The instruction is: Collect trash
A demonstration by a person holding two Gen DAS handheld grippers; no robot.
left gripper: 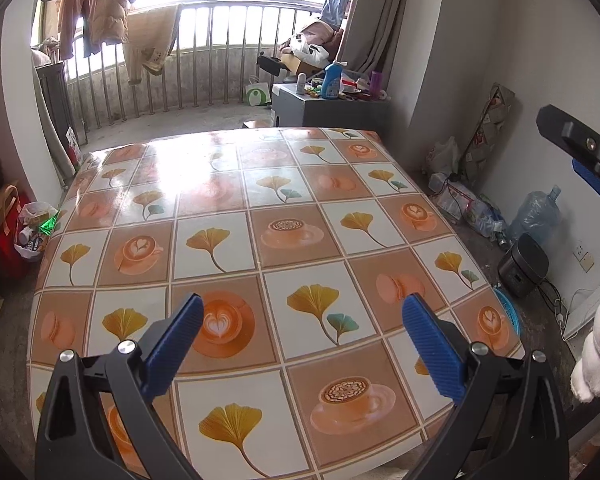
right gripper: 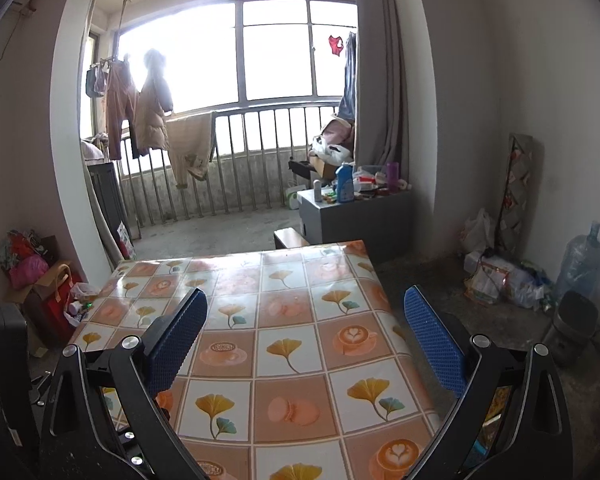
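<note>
My left gripper (left gripper: 304, 312) is open and empty, held above the near part of a table (left gripper: 236, 184) covered in a leaf and coffee-cup patterned cloth. My right gripper (right gripper: 306, 306) is open and empty above the same table (right gripper: 284, 320), near its right side; it also shows at the right edge of the left wrist view (left gripper: 588, 160). No loose trash shows on the tabletop. A white trash bag (left gripper: 34, 224) full of wrappers sits on the floor left of the table, also in the right wrist view (right gripper: 80, 300).
Plastic bags and bottles (right gripper: 504, 276) lie by the right wall with a water jug (right gripper: 580, 260) and a rice cooker (left gripper: 524, 266). A grey cabinet (right gripper: 352, 216) with bottles stands behind the table. Gift bags (left gripper: 4, 216) sit at left. A balcony railing (left gripper: 204, 60) holds clothes.
</note>
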